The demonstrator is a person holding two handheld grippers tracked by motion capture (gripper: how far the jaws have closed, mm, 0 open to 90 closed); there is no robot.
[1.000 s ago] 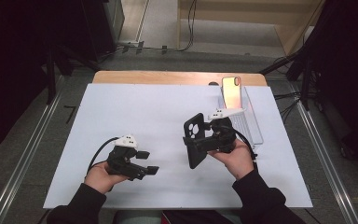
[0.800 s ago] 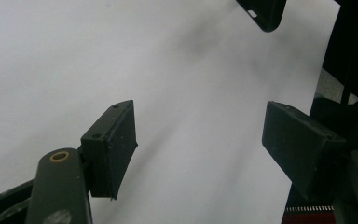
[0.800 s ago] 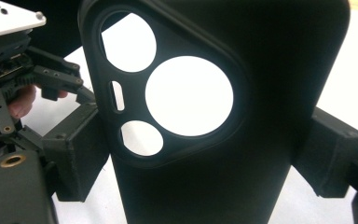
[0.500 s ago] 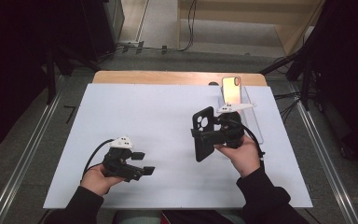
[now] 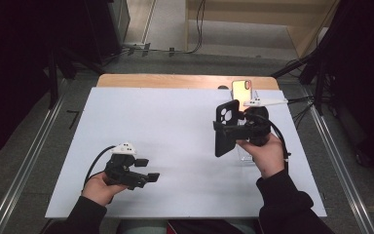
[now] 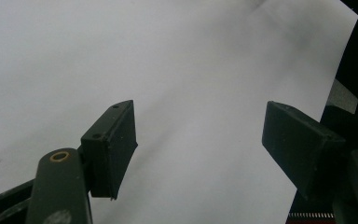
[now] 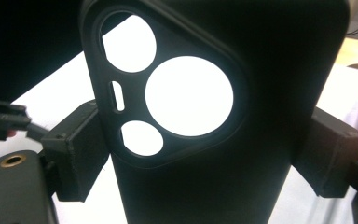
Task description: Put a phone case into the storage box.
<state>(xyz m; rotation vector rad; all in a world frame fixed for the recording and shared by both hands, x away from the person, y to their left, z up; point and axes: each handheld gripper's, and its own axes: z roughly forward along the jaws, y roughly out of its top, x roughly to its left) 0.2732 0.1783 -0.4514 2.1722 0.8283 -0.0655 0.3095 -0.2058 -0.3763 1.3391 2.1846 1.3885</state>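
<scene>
A black phone case (image 5: 225, 114) with round camera cut-outs is held upright above the right part of the table, and my right gripper (image 5: 230, 130) is shut on it. In the right gripper view the case (image 7: 214, 186) stands between the two pads (image 7: 77, 154), which press on its long edges. My left gripper (image 5: 148, 170) rests low near the front left of the white sheet (image 5: 165, 126), held by a hand. In the left gripper view its jaws stand open with a wide gap (image 6: 198, 144), and nothing but the sheet (image 6: 121, 46) lies beyond them.
A phone (image 5: 241, 88) with a lit screen stands at the back right in a clear stand (image 5: 247, 152), just behind my right hand. A wooden table edge (image 5: 175, 80) runs along the back. Cables trail over the floor beyond.
My right gripper has lifted the black case and carried it away from me, toward the phone at the back right. The left gripper has barely moved.
</scene>
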